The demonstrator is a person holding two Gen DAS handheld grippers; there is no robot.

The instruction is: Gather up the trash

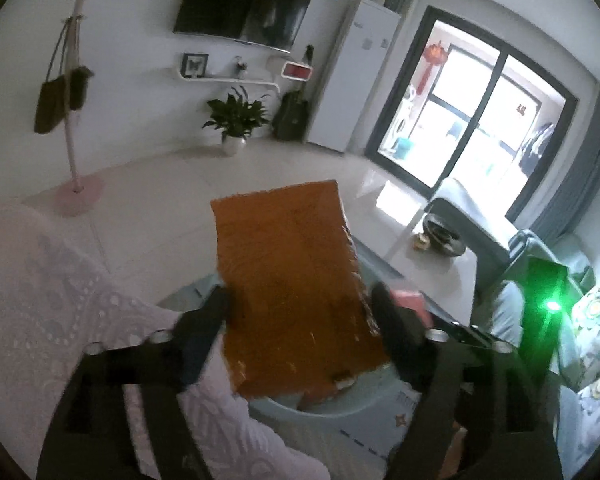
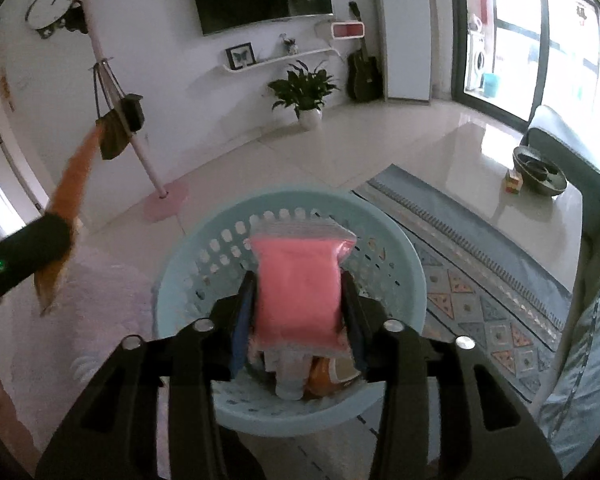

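Trash fills both pairs of jaws over a light blue perforated basket (image 2: 204, 248) standing on the floor.

From the left wrist, an orange-brown cardboard sheet (image 1: 288, 280) stands tilted between the fingers of the left gripper (image 1: 300, 312). The left finger (image 1: 208, 312) sits at the sheet's left edge; the right finger (image 1: 388, 316) stands just off its torn right edge. The jaws are apart and do not look pressed on it, though blur hides whether the left pad touches. Below the sheet the basket's pale rim (image 1: 324, 410) curves past. A lilac patterned cover (image 1: 60, 300) lies to the left, and a grey tabletop (image 1: 440, 272) on the right carries a dark bowl (image 1: 444, 236).

From the right wrist, a pink plastic packet (image 2: 298, 288) sits upright between the fingers of the right gripper (image 2: 298, 308), directly above the basket's opening. Both pads lie along its sides; whether they press on it or merely flank it cannot be told. Under the packet, inside the basket, lie a pale bottle (image 2: 288, 376) and something orange (image 2: 320, 372). At the left edge the other gripper appears, with the cardboard sheet (image 2: 72, 184) sticking up from it. A patterned rug (image 2: 480, 264) lies to the right of the basket.
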